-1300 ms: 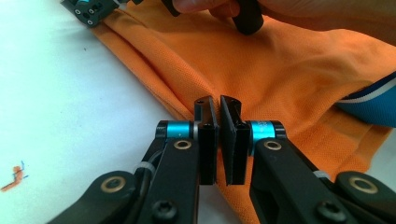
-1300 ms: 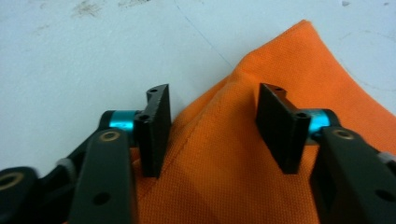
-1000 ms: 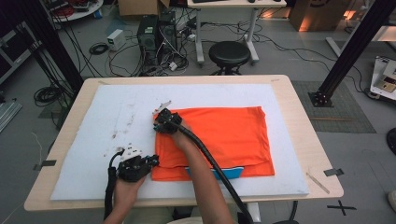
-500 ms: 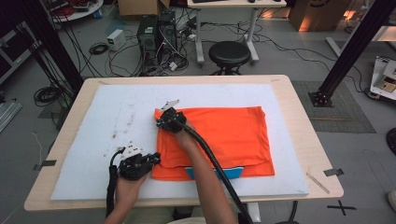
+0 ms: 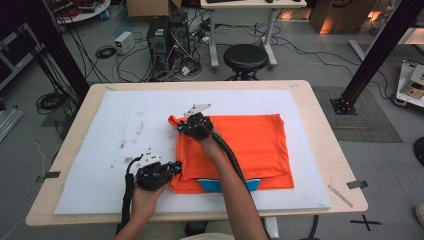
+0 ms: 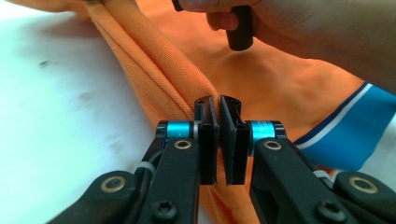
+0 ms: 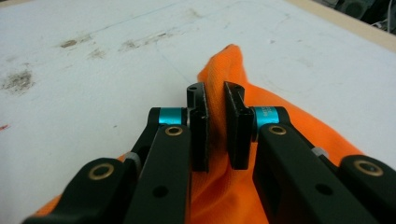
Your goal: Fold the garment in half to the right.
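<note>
So the orange shirt (image 5: 242, 150) lies on the white mat (image 5: 120, 135) toward the counter's right side. Left gripper (image 6: 218, 112) has its jaws pinched on the shirt's left edge near the front, and the right gripper (image 7: 215, 105) grips the back-left corner.

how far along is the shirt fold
Judging by the folded look, partway. Done: orange shirt already lies as a rectangle on the white mat. In hand: left gripper and right gripper each pinch its left edge. Left: carrying that edge across, probably.
</note>
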`<state>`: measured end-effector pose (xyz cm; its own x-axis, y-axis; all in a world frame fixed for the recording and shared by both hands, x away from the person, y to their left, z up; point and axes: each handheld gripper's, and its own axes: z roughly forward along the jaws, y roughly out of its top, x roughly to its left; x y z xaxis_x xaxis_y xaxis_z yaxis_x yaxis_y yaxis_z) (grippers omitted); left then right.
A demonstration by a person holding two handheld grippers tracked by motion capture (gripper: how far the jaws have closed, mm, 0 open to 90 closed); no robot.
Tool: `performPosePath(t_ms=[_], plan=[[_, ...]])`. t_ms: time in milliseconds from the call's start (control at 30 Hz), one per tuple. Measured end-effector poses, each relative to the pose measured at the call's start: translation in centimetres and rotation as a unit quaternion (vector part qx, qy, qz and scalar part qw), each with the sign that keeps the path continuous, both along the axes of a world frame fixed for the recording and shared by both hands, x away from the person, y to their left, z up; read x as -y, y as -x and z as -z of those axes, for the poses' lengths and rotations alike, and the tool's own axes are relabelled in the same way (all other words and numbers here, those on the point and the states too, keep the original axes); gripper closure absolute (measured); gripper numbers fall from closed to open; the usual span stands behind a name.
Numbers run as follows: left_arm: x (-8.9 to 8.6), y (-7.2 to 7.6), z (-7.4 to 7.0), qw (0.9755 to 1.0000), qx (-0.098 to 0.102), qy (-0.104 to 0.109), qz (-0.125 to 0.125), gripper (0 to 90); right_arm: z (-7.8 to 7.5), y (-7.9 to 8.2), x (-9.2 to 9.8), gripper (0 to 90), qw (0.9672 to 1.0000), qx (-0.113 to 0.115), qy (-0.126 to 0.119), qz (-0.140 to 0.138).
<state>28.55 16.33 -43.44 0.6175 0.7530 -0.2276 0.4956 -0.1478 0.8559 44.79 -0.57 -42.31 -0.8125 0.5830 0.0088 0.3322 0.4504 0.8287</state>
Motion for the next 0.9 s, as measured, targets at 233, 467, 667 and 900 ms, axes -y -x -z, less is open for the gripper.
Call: performPosePath(t_ms=[233, 467, 667, 900], plan=[[2.9, -0.8, -1.1, 0.9994, -0.001, 0.01, 0.032, 85.7, -1.1, 0.2, 3.1, 82.6, 0.9997, 0.009, -0.017, 0.016], [6.0, -1.8, -2.4, 0.998, -0.003, 0.007, 0.063, 85.7, -1.9, 0.5, 6.8, 82.6, 0.9985, 0.016, -0.035, 0.04], [9.1, -2.5, -3.3, 0.9959, -0.005, -0.002, 0.091, 85.7, -2.5, 0.8, 10.1, 82.6, 0.9968, 0.022, -0.046, 0.062], [12.9, -3.2, -4.1, 0.9927, -0.006, -0.015, 0.119, 85.7, -3.0, 1.2, 13.4, 82.6, 0.9948, 0.027, -0.053, 0.082]])
